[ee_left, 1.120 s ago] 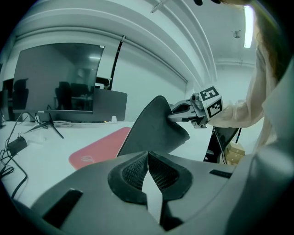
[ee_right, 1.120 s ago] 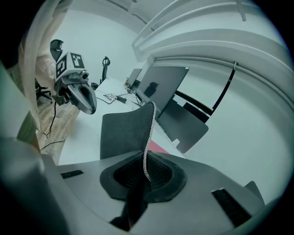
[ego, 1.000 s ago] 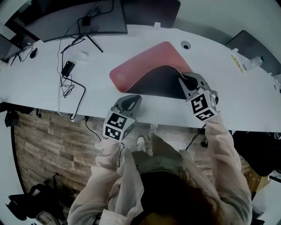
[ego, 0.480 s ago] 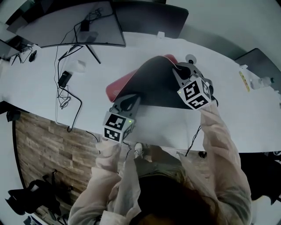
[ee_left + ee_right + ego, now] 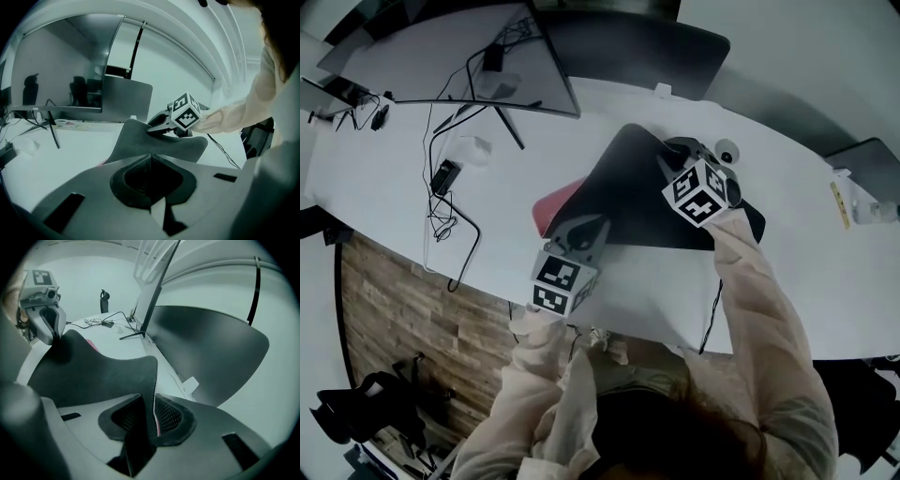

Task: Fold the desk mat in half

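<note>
The desk mat (image 5: 652, 202) is pink on top and black underneath. Its right part is turned over to the left, so the black underside hides most of the pink (image 5: 555, 206). My right gripper (image 5: 668, 155) is at the mat's far raised corner. In the right gripper view the mat's edge (image 5: 154, 394) stands between its jaws, which are opening, with gaps beside the pads. My left gripper (image 5: 589, 226) rests its tip on the mat's near left part and looks shut with nothing between its jaws; the right gripper view shows the left gripper (image 5: 57, 337) on the black surface.
The white desk (image 5: 403, 150) carries a monitor (image 5: 478, 52) on a thin stand, a cable tangle with an adapter (image 5: 443, 173) at the left, and a round grommet (image 5: 727, 150) just right of the right gripper. A dark screen back (image 5: 206, 348) stands close beyond the mat.
My right gripper has carried the mat's right corner up and over to the far left, so black underside covers most of the pink. The left gripper has moved from the desk's front edge onto the mat.
</note>
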The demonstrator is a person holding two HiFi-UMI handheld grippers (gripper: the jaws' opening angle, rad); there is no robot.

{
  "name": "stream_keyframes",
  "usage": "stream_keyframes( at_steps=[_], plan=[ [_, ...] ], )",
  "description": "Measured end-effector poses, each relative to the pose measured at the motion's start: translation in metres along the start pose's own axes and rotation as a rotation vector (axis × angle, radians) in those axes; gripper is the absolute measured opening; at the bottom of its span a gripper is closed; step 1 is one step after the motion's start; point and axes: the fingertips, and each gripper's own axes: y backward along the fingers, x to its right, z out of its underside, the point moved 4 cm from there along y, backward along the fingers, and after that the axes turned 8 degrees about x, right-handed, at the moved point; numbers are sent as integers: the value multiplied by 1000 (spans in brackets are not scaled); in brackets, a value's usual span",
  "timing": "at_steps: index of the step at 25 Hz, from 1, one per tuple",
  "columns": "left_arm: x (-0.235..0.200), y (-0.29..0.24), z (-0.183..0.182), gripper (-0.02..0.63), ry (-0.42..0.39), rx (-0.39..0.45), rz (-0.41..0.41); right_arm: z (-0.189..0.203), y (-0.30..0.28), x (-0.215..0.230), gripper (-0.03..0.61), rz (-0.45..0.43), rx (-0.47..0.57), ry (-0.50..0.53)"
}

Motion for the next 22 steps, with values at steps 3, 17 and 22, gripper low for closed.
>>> stream_keyframes(
  at_steps=[3,17,22],
  plan=[
    [0,1,2,28,10,-11,-5,6,-2,3,113,39,2,-1],
    [15,20,-4,28,-5,51,18,-2,80,-4,214,155,55,-307],
    [25,38,-12,29,-24,84,35,-18,122,-29,180,150,97,-379]
  ],
)
